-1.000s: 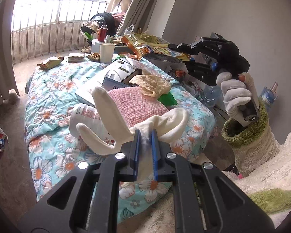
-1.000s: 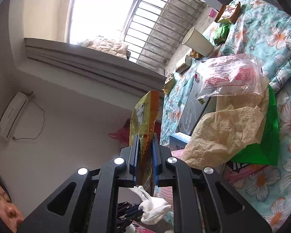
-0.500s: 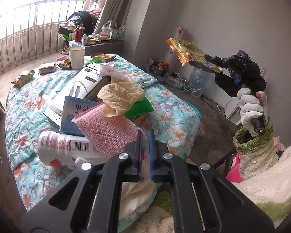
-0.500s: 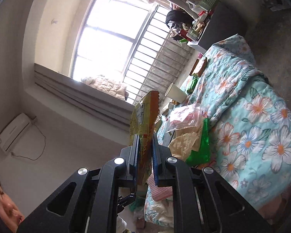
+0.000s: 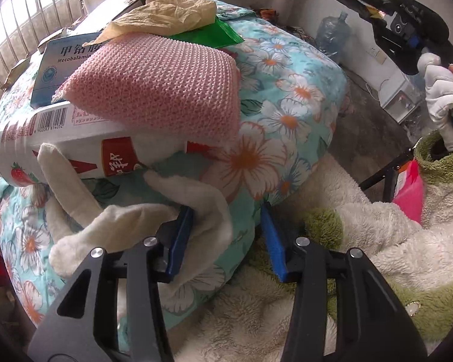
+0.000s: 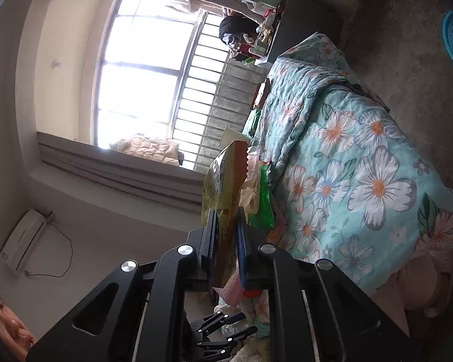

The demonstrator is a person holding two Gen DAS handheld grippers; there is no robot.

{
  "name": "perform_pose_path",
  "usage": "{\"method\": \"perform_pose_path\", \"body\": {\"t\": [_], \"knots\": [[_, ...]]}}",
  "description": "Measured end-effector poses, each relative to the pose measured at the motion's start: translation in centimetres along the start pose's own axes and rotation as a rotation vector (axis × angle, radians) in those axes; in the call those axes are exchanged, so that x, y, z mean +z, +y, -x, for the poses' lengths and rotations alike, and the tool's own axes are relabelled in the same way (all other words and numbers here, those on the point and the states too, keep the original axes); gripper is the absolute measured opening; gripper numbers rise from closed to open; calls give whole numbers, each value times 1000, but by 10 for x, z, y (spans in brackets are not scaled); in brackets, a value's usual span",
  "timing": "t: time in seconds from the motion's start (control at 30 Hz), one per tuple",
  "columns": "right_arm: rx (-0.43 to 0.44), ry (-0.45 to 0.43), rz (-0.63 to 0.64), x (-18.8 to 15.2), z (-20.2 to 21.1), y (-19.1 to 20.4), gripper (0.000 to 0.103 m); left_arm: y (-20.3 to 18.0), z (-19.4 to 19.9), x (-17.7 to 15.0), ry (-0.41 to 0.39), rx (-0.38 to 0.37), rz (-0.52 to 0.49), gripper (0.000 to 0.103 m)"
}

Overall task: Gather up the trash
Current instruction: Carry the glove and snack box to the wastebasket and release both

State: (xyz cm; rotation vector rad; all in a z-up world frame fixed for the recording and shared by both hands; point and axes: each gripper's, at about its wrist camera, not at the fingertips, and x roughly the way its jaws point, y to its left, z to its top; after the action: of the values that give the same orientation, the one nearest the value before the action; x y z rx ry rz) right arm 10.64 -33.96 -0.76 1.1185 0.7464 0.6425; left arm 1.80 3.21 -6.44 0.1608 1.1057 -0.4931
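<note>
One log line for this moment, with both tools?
left tool: opening, glove at pad | right tool: shut on wrapper

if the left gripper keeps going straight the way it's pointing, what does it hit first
Probably the flowered quilt at its near edge, dead ahead of the opening left gripper; the white glove hangs by its left finger. Depth is unclear.

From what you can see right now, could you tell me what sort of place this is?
Probably a lived-in bedroom: a floral quilt covering a bed or table, a barred window with curtains, and a wall air conditioner.
</note>
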Motion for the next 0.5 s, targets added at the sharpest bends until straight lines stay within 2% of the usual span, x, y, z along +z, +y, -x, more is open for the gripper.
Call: {"method": "perform_pose_path", "body": {"t": [0.1, 0.17, 0.3, 0.5], "knots": [[0, -1, 0, -1, 3, -1, 13, 5, 3, 2, 2, 39, 6, 14], [-1, -4, -9, -2, 5, -5, 13, 11, 8, 2, 0, 31, 30, 6], [1, -8, -24, -1, 9, -11, 13, 16, 30, -1, -33, 18, 49, 3], [5, -36, -8, 4, 21, -10, 13, 29, 94, 10, -121, -176, 135, 3]]}}
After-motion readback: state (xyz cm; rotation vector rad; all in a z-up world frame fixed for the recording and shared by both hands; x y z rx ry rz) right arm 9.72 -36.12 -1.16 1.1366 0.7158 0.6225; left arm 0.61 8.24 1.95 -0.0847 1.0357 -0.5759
